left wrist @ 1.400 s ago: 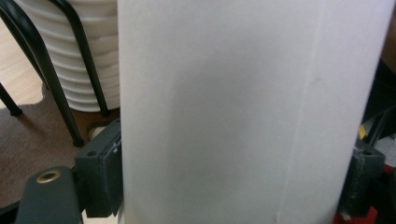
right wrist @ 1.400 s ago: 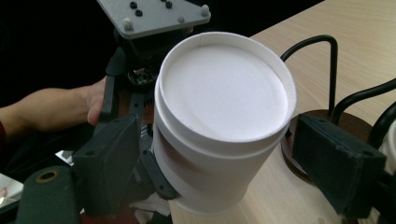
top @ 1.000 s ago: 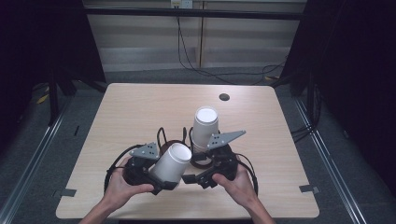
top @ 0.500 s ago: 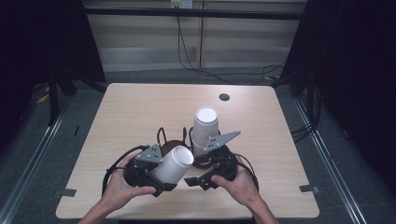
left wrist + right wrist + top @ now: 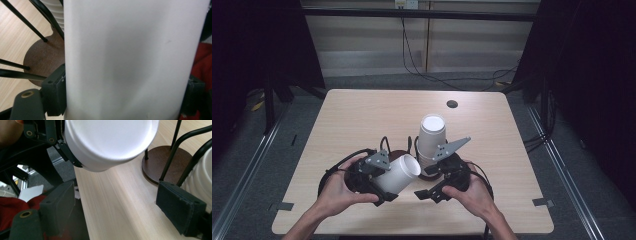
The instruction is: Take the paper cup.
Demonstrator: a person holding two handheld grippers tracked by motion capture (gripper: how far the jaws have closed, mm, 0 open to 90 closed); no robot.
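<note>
The left gripper [image 5: 384, 185] is clamped on a single white cup [image 5: 399, 173], its pads pressed against both sides of the cup's wall, and holds it tilted above the counter [image 5: 362, 120] just left of the stack of white cups [image 5: 431, 140] in the wire holder. The right gripper [image 5: 432, 192] stands with its jaws apart around nothing, close beside the holder's round brown base [image 5: 162, 162].
</note>
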